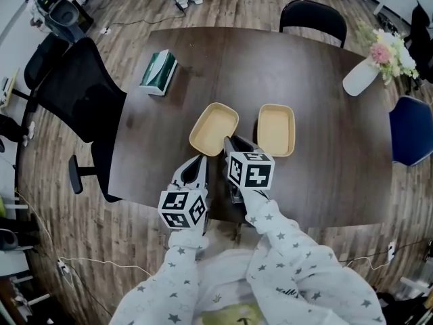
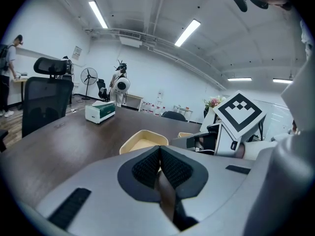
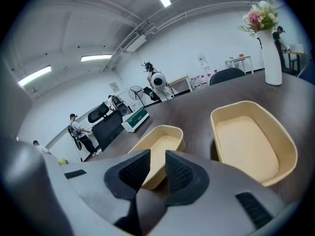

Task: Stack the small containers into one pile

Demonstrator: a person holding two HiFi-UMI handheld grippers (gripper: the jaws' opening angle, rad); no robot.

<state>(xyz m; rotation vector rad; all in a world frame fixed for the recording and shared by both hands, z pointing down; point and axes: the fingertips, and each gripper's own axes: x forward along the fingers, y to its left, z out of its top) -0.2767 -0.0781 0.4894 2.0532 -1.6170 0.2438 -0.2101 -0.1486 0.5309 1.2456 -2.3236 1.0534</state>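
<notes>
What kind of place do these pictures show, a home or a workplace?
Most likely a workplace, an office or lab meeting room. A large dark table has black office chairs around it, and long ceiling lights run across a wide open room.

This is an office-like lab, shown by its dark meeting table [image 1: 318,87], swivel chair [image 1: 74,93], ceiling strip lights [image 2: 98,14] and standing fan [image 2: 88,75].

Wide bare tabletop [image 1: 304,73] behind containers and to their right: easy to pass. Only thin gap between left container [image 1: 214,128] and right container [image 1: 276,129]. Green box [image 1: 159,71] far left, vase [image 1: 360,76] far right, both well apart. Black chair [image 1: 78,97] crowds left edge. At near edge, left hand-held gripper [image 1: 201,158] and right hand-held gripper [image 1: 228,141] side by side, little room between.
</notes>
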